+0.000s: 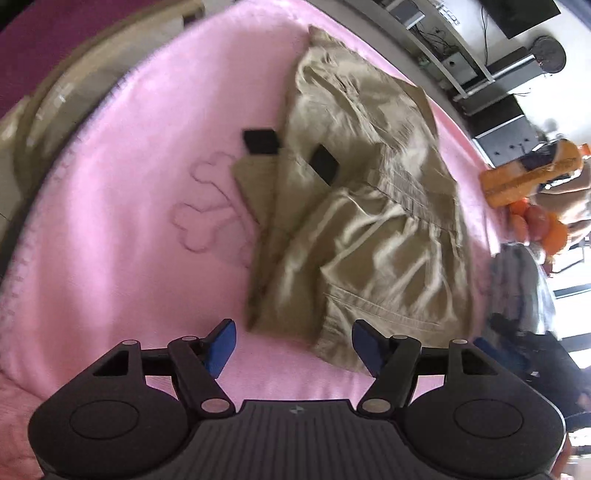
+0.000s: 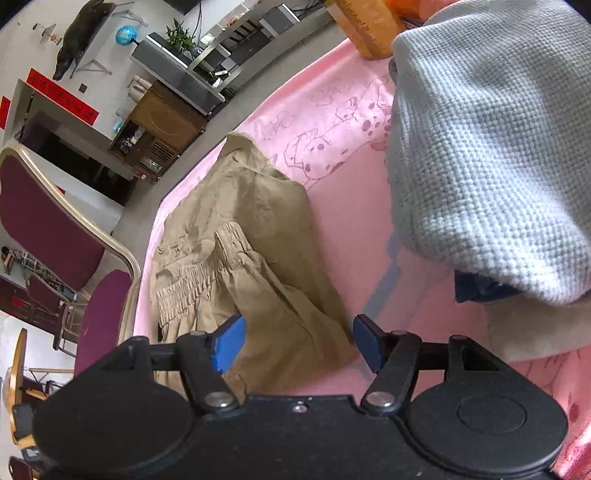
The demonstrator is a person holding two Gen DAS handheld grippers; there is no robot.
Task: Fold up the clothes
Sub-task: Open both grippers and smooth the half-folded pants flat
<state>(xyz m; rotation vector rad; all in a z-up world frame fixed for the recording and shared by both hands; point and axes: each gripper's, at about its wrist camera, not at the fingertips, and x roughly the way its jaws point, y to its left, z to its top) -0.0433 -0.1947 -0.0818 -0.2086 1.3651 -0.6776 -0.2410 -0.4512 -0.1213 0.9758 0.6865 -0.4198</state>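
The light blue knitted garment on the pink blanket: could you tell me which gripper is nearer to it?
Right. The right gripper sits just beside the light blue knitted garment; the left gripper faces the khaki trousers, farther away.

It looked like a lived-in home. A pink blanket (image 2: pixel 354 229) with cartoon line drawings covered the surface. Beyond its far edge stood a wooden cabinet (image 2: pixel 162 129), a potted plant (image 2: pixel 180 35) and a small blue globe (image 2: pixel 125 35) on grey shelving, red banners (image 2: pixel 62 96) around a dark doorway, and maroon padded chairs (image 2: pixel 48 218).
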